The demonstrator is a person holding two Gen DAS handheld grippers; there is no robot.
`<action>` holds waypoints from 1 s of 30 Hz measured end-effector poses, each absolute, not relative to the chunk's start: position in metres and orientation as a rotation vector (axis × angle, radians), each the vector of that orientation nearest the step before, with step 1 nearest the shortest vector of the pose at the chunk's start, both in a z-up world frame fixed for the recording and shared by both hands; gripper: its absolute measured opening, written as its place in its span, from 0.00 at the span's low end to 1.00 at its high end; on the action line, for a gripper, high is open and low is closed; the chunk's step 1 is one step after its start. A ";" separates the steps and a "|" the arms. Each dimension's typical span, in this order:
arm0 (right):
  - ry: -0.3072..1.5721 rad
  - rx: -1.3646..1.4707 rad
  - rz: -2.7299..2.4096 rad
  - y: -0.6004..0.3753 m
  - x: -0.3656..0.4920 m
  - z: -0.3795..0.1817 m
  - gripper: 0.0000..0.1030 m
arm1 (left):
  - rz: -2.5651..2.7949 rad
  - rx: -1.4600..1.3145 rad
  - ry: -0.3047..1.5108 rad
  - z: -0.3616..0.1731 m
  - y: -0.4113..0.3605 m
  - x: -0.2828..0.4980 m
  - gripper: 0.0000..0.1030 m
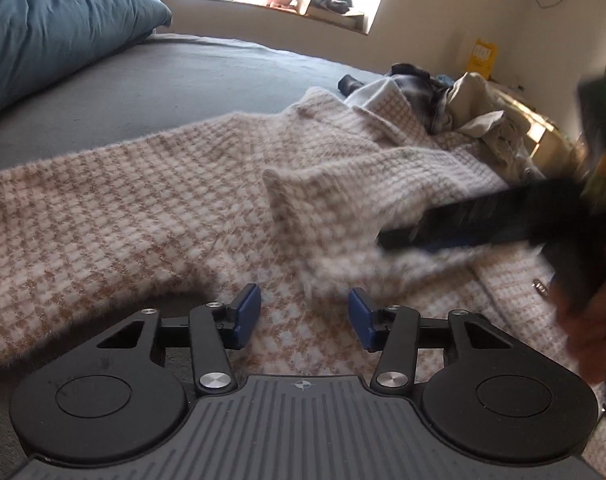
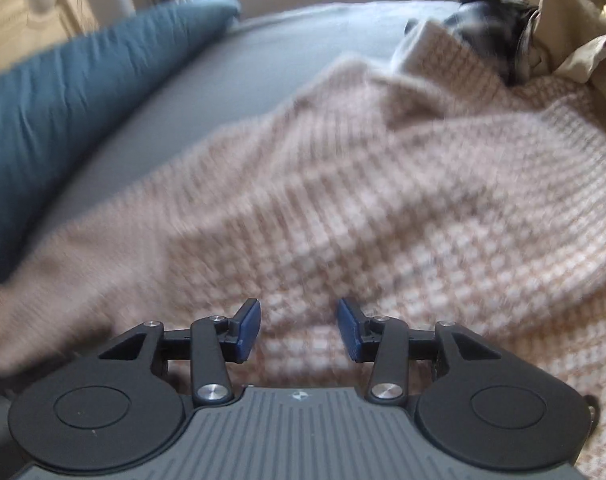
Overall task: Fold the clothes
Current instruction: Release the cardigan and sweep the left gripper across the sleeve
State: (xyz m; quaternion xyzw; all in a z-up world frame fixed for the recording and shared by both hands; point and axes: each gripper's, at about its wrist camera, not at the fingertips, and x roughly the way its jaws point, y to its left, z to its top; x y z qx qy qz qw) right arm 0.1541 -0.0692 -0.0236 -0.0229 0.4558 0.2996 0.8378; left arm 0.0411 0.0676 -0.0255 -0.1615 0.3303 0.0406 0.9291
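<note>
A fluffy pink-and-tan checked knit garment [image 1: 143, 208] lies spread and rumpled across the bed, with one raised fold near its middle. My left gripper [image 1: 305, 316] hovers just over the fabric's near part, open, with only cloth lying below its blue pads. At the right of the left wrist view, a hand [image 1: 591, 320] holds the blurred black body of the other gripper low over the garment. In the right wrist view, my right gripper [image 2: 299, 330] is open above the same knit garment [image 2: 383, 200], nothing pinched between the pads.
A grey bed sheet [image 1: 183, 80] carries everything. A blue duvet [image 1: 55, 32] lies bunched at the left. A heap of other clothes [image 1: 463, 100], plaid and beige, sits at the far right by the wall. A windowsill with clutter runs behind the bed.
</note>
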 end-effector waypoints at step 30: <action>0.878 -0.067 0.655 -0.067 0.132 -0.032 0.67 | 0.781 -0.958 0.382 -0.046 0.199 -0.088 0.54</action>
